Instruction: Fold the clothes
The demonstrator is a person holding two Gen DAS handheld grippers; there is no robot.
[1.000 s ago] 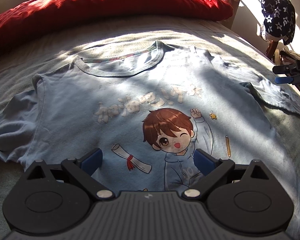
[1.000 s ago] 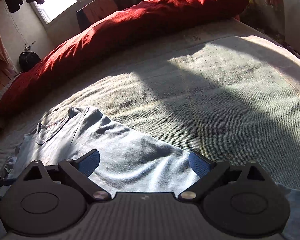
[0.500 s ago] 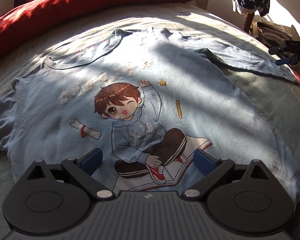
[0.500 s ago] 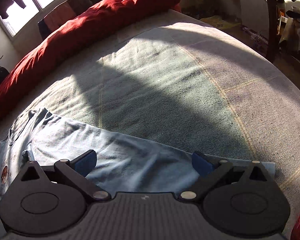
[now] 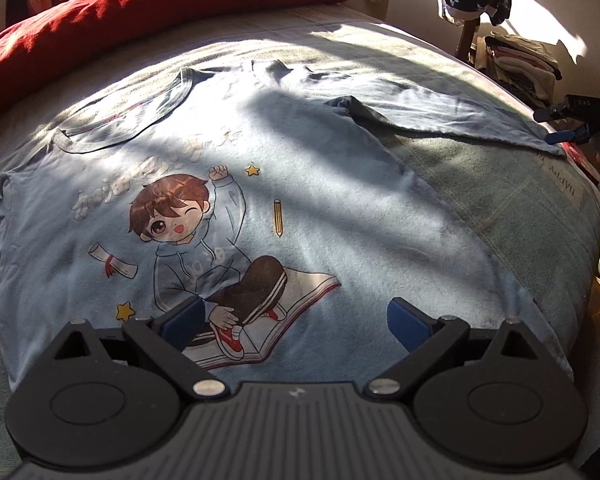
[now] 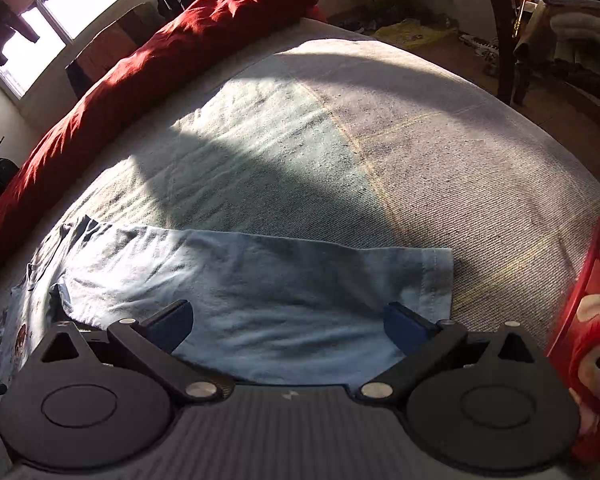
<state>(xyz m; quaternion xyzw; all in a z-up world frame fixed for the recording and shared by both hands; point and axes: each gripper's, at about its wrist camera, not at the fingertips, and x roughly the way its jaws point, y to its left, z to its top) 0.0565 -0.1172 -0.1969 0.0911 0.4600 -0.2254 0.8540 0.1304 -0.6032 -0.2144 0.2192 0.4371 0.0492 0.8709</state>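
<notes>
A light blue T-shirt (image 5: 340, 208) with a cartoon boy print lies face up and spread flat on the bed. My left gripper (image 5: 292, 322) hovers open over the shirt's lower part, with the printed book between its blue pads. The shirt's right sleeve (image 6: 260, 292) stretches out flat across the bed in the right wrist view. My right gripper (image 6: 288, 322) is open just above that sleeve, near its cuff (image 6: 440, 280). The right gripper (image 5: 564, 124) also shows at the far right edge of the left wrist view, beside the sleeve's end. Neither gripper holds cloth.
A red duvet (image 5: 160, 4) is heaped along the bed's far side. The grey-green bedsheet (image 6: 380, 152) lies bare beyond the sleeve. A red phone case with a cartoon figure (image 6: 592, 340) sits at the right bed edge. A chair with clothes (image 5: 512, 56) stands beyond the bed.
My left gripper has drawn back down the shirt, from the chest to the lower print. My right gripper has moved outward along the sleeve, and its cuff now shows.
</notes>
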